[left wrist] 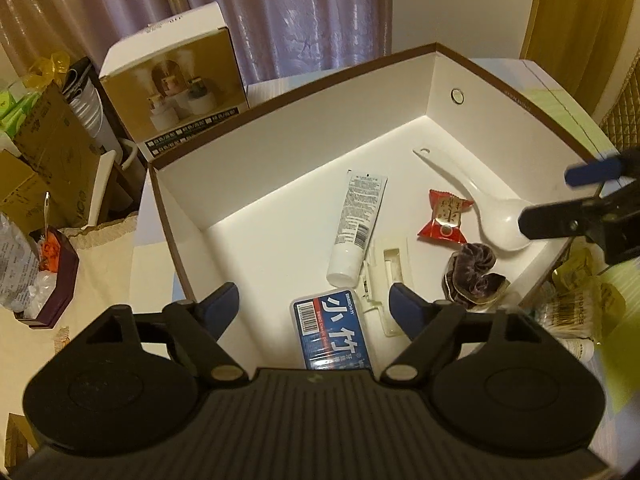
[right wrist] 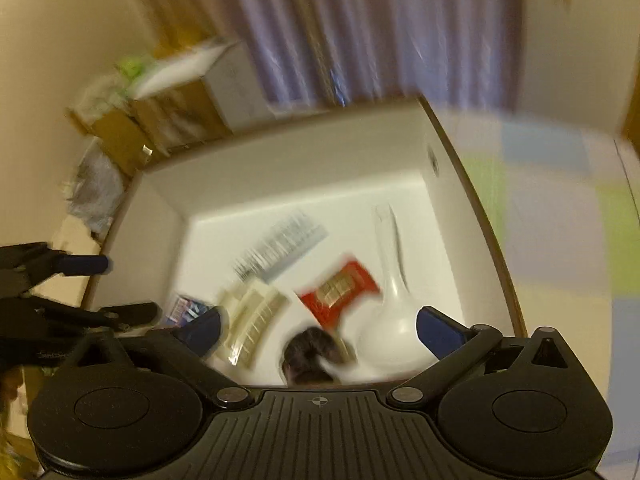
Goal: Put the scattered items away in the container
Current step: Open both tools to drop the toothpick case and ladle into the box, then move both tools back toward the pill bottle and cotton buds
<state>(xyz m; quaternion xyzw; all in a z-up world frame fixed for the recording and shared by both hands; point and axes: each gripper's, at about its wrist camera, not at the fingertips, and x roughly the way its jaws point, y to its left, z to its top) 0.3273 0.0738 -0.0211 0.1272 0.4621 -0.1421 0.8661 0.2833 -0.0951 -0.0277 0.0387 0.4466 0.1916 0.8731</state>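
A white box with a brown rim (left wrist: 280, 152) (right wrist: 280, 168) holds a white tube (left wrist: 356, 224) (right wrist: 280, 248), a red snack packet (left wrist: 444, 216) (right wrist: 340, 288), a white spoon (left wrist: 480, 196) (right wrist: 392, 312), a purple scrunchie (left wrist: 476, 276) (right wrist: 312, 352), a cream plastic case (left wrist: 384, 280) (right wrist: 252, 320) and a blue labelled box (left wrist: 332, 332) (right wrist: 186, 310). My left gripper (left wrist: 314, 304) (right wrist: 116, 288) hangs open over the blue box, holding nothing. My right gripper (right wrist: 320, 324) (left wrist: 560, 200) is open and empty above the spoon's bowl and the scrunchie. The right wrist view is motion-blurred.
A gold and white product carton (left wrist: 176, 84) stands behind the box. Cardboard boxes (left wrist: 48, 140) and a dark tray of clutter (left wrist: 48, 280) sit to the left. A pack of cotton swabs (left wrist: 568, 312) lies outside the box's right wall. Curtains hang behind.
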